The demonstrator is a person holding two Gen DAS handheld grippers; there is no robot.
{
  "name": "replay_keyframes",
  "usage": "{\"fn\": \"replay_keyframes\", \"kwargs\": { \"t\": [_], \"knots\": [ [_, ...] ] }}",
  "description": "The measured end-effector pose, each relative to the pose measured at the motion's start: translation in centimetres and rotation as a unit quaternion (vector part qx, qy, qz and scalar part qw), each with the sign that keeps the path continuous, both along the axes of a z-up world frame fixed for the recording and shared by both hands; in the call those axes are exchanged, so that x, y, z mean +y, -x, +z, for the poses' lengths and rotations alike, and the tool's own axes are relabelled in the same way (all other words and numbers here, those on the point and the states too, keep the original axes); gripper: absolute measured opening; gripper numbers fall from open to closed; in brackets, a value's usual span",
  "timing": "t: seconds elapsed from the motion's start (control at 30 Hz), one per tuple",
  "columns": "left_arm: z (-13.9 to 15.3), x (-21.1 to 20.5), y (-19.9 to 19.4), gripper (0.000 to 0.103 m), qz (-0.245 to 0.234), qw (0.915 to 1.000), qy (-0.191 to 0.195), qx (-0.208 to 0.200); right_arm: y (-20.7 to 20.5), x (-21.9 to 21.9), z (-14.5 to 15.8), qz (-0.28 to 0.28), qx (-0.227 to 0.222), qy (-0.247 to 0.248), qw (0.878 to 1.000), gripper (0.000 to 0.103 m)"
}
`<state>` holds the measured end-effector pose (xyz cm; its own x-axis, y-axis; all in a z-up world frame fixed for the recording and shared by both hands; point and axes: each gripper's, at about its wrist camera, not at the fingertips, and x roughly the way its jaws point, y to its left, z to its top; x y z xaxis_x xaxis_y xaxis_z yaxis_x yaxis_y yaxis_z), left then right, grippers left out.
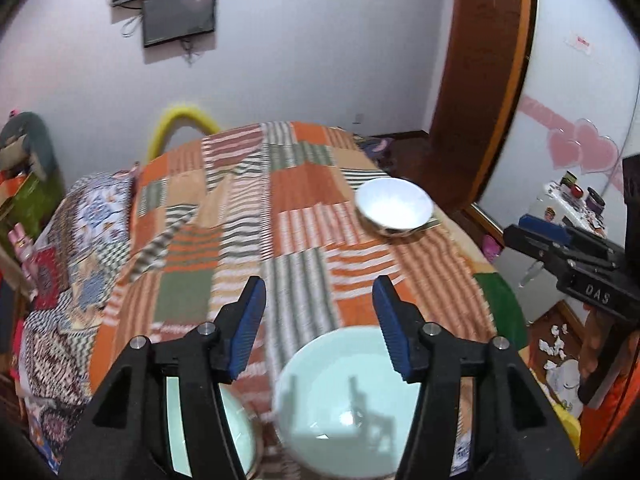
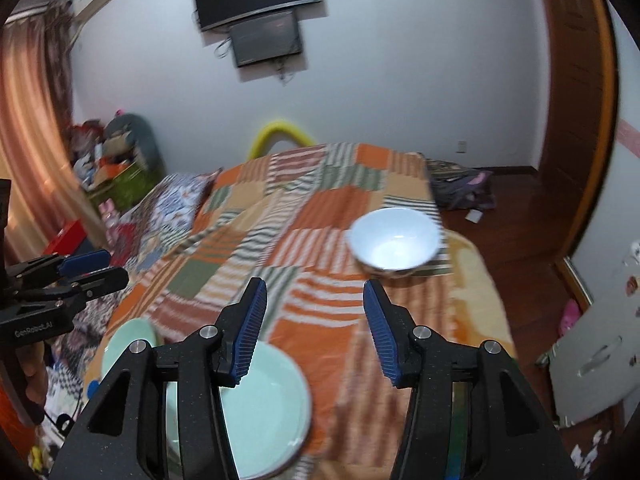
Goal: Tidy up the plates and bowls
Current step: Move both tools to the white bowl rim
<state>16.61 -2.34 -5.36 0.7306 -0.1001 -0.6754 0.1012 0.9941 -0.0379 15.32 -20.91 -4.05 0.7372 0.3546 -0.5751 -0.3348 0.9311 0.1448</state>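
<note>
Your left gripper (image 1: 319,304) and right gripper (image 2: 315,308) fingers stand half apart, holding nothing. The white ceramic bowl (image 2: 395,239) sits on the patchwork bed (image 2: 320,320) beyond your right fingers, likely next; pale green plates (image 2: 264,404) lie below.

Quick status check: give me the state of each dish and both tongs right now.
White bowl: upright, empty, alone on the patchwork blanket.
Large green plate: flat on the blanket, empty.
Second green plate: beside it, empty, partly hidden.
Left tongs: open, holding nothing.
Right tongs: open, holding nothing.
</note>
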Motion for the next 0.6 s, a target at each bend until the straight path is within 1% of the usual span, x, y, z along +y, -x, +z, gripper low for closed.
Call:
{"fn": "replay_keyframes", "kwargs": {
  "t": [0.17, 0.3, 0.43, 0.6],
  "knots": [
    [-0.2, -2.8, -4.8, 0.055, -0.010, 0.9995, 0.025, 0.013, -1.6, -3.2, -0.5, -0.028, 0.011, -0.007, 1.000, 0.047],
    [-1.0, -4.4, -8.3, 0.055, -0.021, 0.9991, 0.033, 0.015, -3.6, -4.9, -1.3, -0.044, 0.027, -0.012, 0.999, 0.047],
    [-2.6, -5.6, -11.6, 0.055, -0.026, 0.9991, 0.026, 0.022, -5.8, -5.8, -2.6, -0.055, 0.044, -0.014, 0.997, 0.047],
    [-5.4, -6.5, -15.8, 0.055, -0.027, 0.9980, 0.028, 0.049, -8.7, -5.7, -4.2, -0.057, 0.064, -0.014, 0.996, 0.047]
  ]
}}
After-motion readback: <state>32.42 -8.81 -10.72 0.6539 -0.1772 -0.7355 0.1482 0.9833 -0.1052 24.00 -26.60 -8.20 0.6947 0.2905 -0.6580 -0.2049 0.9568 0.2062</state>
